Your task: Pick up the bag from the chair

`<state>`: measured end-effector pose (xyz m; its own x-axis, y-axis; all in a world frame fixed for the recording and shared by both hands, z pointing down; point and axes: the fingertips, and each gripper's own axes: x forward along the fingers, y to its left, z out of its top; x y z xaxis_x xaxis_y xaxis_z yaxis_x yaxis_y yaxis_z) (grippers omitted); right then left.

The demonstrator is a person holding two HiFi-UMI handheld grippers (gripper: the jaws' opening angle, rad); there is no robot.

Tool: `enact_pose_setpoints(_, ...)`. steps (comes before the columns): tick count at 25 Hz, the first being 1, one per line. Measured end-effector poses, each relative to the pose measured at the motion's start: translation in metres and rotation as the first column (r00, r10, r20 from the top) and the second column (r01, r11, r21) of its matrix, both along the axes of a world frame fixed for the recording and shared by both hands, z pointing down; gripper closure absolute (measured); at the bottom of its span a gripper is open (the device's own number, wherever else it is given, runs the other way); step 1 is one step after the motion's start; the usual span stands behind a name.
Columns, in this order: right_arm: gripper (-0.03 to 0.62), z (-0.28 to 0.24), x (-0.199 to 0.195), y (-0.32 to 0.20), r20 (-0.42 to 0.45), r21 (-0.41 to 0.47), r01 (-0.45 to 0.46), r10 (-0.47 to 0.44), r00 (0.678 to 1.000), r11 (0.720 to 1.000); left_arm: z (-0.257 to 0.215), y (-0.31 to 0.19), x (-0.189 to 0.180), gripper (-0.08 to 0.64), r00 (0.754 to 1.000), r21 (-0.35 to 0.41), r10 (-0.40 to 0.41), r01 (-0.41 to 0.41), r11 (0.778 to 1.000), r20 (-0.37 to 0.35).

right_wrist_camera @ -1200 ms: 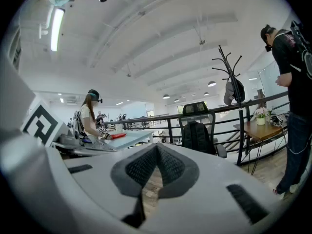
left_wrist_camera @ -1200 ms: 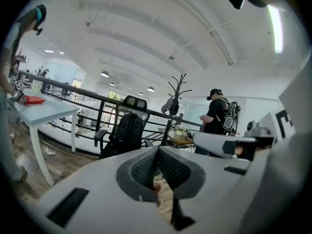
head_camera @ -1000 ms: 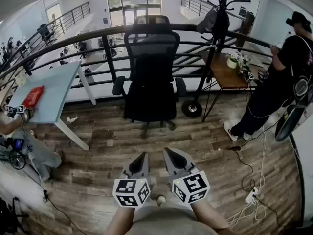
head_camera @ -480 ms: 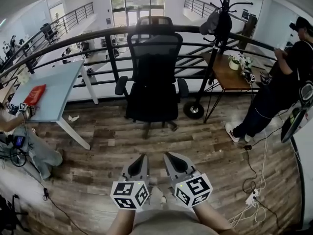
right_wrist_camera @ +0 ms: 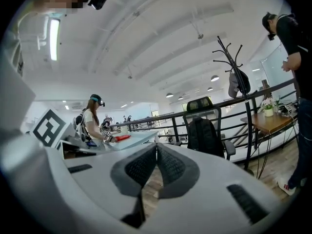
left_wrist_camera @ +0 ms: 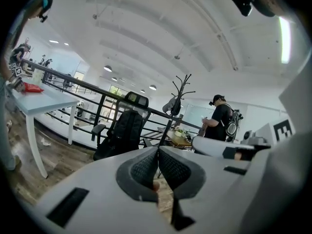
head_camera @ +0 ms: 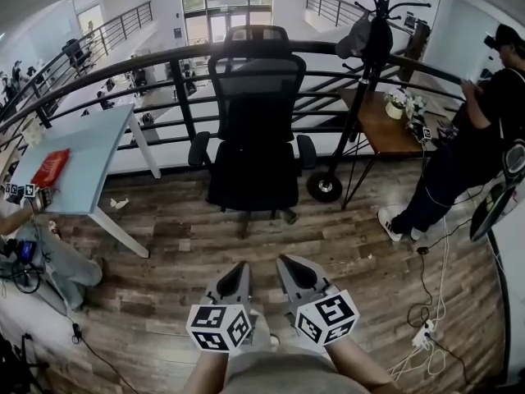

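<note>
Wooden floor (head_camera: 189,245) separates us from the chair (head_camera: 254,138), where a black bag (left_wrist_camera: 124,130) seemingly sits untouched; our left gripper (head_camera: 239,269) and right gripper (head_camera: 286,264) are closed, empty.

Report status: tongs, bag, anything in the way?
Left tongs and right tongs both shut, empty. Black bag sits on the chair, untouched. Only bare floor between.
</note>
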<state>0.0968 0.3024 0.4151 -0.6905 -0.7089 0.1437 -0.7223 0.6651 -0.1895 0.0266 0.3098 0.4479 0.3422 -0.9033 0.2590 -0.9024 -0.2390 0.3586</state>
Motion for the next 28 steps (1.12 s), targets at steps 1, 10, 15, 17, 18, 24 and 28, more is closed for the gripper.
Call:
enact_pose_setpoints(1,0.591,0.000,-0.001,-0.008,0.006,0.000,-0.002,0.002,1.000,1.000,0.000,-0.008,0.000,0.557,1.000,-0.002,0.005,-0.005,1.000,-0.003)
enact_pose_setpoints(10,0.592,-0.002,-0.027,-0.091,0.008,0.004,0.009,-0.009,1.000,1.000,0.003,-0.089,-0.008,0.557,0.998,0.000,0.067,-0.067,0.998,-0.013)
enact_pose_setpoints(15,0.592,-0.007,-0.044,-0.135,-0.004,0.011,0.008,-0.008,1.000,1.000,-0.003,-0.137,-0.026,0.557,0.998,-0.001,0.062,-0.062,0.998,-0.007)
enact_pose_setpoints(17,0.591,-0.010,-0.052,-0.152,-0.005,0.014,0.007,-0.007,1.000,1.000,-0.006,-0.154,-0.034,0.557,0.998,0.001,0.062,-0.062,0.998,0.000)
enact_pose_setpoints(18,0.591,-0.012,-0.055,-0.160,-0.006,0.016,0.007,-0.007,1.000,1.000,-0.007,-0.163,-0.039,0.557,0.998,0.004,0.061,-0.061,0.998,-0.001)
enact_pose_setpoints(24,0.591,-0.017,-0.078,-0.205,-0.010,0.023,-0.006,0.006,1.000,1.000,-0.014,-0.208,-0.066,0.557,0.998,0.014,0.061,-0.061,0.998,-0.010)
enact_pose_setpoints(28,0.591,-0.017,-0.094,-0.235,-0.012,0.024,-0.014,0.015,1.000,1.000,-0.012,-0.237,-0.080,0.557,0.997,0.014,0.076,-0.076,0.997,0.006)
